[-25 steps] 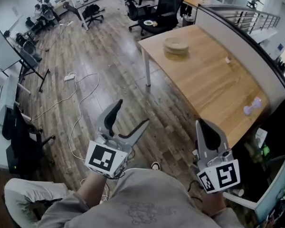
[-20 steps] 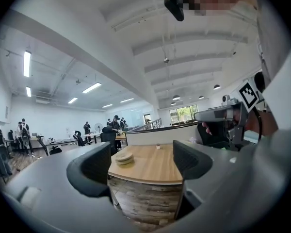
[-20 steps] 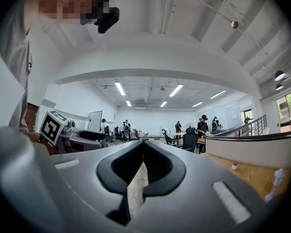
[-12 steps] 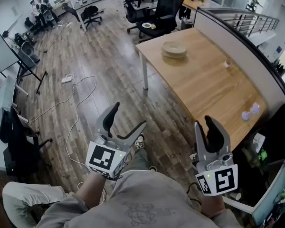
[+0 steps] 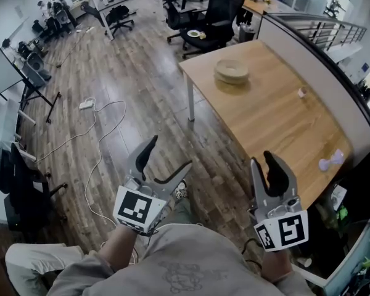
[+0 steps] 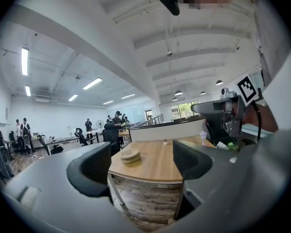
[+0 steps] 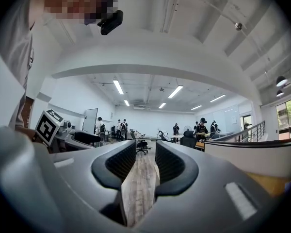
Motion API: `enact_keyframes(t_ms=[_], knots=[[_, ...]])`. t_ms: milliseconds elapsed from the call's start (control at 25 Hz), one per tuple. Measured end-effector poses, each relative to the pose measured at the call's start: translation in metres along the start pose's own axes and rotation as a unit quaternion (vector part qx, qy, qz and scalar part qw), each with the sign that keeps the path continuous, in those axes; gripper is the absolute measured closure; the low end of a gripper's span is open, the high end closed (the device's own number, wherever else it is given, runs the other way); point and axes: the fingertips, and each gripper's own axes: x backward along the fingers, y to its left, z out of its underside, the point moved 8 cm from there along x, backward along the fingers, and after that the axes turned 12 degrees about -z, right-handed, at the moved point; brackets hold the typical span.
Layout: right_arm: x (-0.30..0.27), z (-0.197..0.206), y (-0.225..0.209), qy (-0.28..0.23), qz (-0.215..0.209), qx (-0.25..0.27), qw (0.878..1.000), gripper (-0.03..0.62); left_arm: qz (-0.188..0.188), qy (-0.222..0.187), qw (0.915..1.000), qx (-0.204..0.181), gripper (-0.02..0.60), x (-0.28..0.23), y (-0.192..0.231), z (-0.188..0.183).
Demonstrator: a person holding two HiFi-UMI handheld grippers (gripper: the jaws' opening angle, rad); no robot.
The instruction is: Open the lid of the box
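A round, flat wooden box (image 5: 231, 71) with its lid on sits at the far end of a wooden table (image 5: 277, 122). It also shows small and distant in the left gripper view, where the box (image 6: 130, 155) lies between the jaws' line of sight. Both grippers are held low in front of the person, well short of the table. My left gripper (image 5: 169, 154) (image 6: 141, 153) stands wide open and empty. The jaws of my right gripper (image 5: 262, 160) (image 7: 145, 161) are opening, with only floor showing through the narrow gap.
A small white object (image 5: 301, 92) and a pale purple object (image 5: 330, 160) lie on the table. Office chairs (image 5: 203, 17) stand beyond it. A cable (image 5: 98, 128) and a power strip (image 5: 86, 104) lie on the wood floor. A partition wall (image 5: 333, 66) runs along the right.
The right gripper's jaws have gone from shut to parted. Both grippers stay low near the body. A shoe has come into view between them.
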Motion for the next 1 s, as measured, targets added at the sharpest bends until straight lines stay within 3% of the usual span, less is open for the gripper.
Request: enact_keyframes(t_ms=[680, 1000], knots=[[-0.222, 0.011, -0.093, 0.049, 0.007, -0.029, 0.998, 0.488, 0.048, 0.010, 0.9987, -0.012, 0.184, -0.195, 0.148, 0.002], [-0.312, 0.022, -0.119, 0.055, 0.018, -0.029, 0.998, 0.487, 0.061, 0.012, 0.9979, -0.020, 0.184, -0.257, 0.212, 0.016]])
